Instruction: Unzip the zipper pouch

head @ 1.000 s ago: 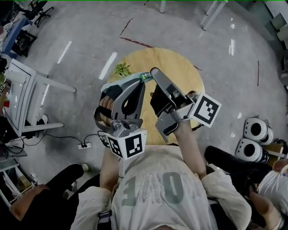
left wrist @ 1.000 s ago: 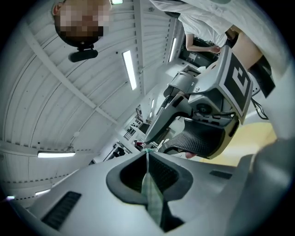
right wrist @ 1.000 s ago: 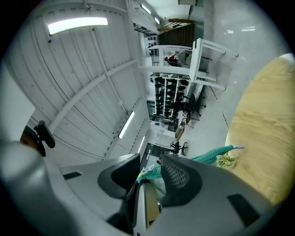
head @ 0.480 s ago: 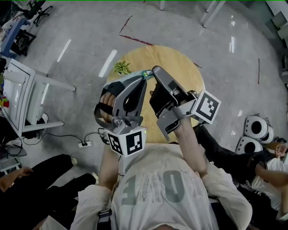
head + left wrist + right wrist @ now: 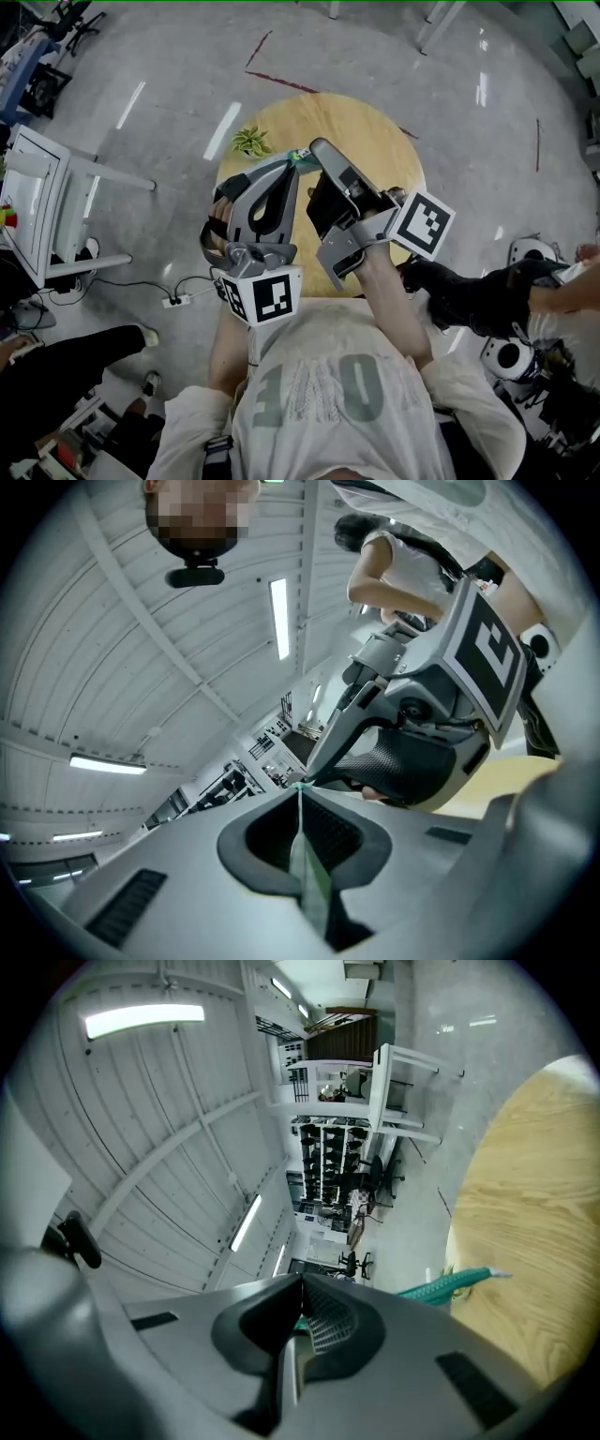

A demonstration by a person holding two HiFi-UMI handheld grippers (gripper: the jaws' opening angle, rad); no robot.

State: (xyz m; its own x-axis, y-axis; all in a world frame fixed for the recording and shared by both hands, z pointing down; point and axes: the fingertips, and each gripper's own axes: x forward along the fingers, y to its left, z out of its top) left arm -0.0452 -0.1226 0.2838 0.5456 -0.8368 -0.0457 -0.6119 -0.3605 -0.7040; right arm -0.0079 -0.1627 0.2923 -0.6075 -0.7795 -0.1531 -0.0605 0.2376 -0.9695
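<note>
Both grippers are held up over the round wooden table (image 5: 375,141), their tips meeting. A thin green pouch (image 5: 307,874) stands edge-on between the left gripper's (image 5: 300,789) pads, and that gripper (image 5: 296,165) is shut on it. Just beside it, the right gripper (image 5: 314,150) is closing its jaws fully together. In the right gripper view the right gripper (image 5: 302,1281) has a bit of teal caught between its pads, and the teal zipper strip (image 5: 450,1285) runs out to the right over the table (image 5: 525,1241). Most of the pouch is hidden behind the jaws.
A small green plant (image 5: 248,142) stands at the table's far left edge. A white desk (image 5: 37,187) is at the left, with a power strip (image 5: 178,302) on the floor. A person's dark-sleeved arm (image 5: 469,291) reaches in from the right, and dark trousers (image 5: 56,375) show at the lower left.
Both grippers have shifted slightly up and left, tips staying together at the pouch. A dark-sleeved arm has come in from the right, and the people below have moved.
</note>
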